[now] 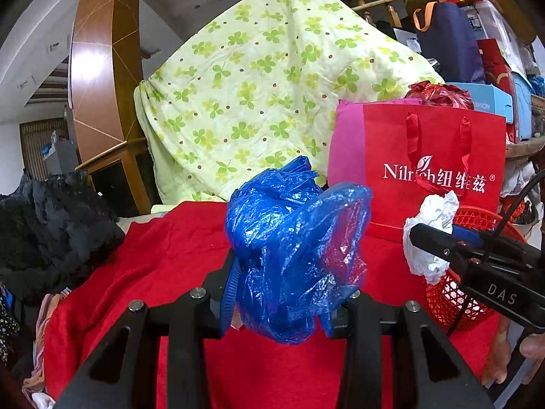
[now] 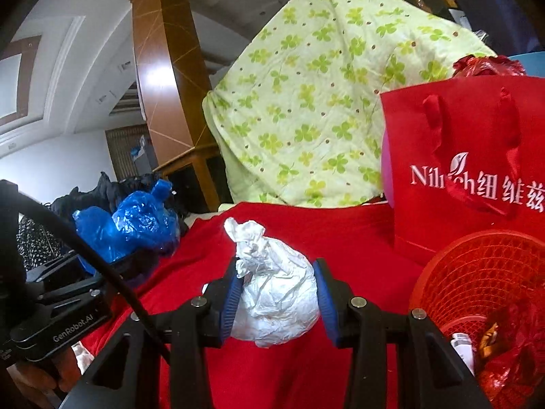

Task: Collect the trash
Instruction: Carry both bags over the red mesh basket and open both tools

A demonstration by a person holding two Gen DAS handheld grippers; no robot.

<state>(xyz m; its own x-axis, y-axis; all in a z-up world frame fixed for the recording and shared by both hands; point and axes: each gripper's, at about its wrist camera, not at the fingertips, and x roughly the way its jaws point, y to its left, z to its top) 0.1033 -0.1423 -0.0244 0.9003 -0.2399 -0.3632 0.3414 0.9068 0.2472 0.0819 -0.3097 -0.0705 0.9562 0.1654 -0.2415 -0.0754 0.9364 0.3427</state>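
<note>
Above the red blanket, the left gripper is clamped on a crumpled blue plastic bag while the right gripper is clamped on a white paper wad beside the red mesh basket.

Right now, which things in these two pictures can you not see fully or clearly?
- Red basket, right wrist view: cut off by the picture edge, so its contents show only partly.
- Blue plastic bag, left wrist view: hides the left gripper pads.
- Red gift bag, left wrist view: its printed name is crossed by the ribbon handle.
- Crumpled white paper: its underside is hidden.
</note>
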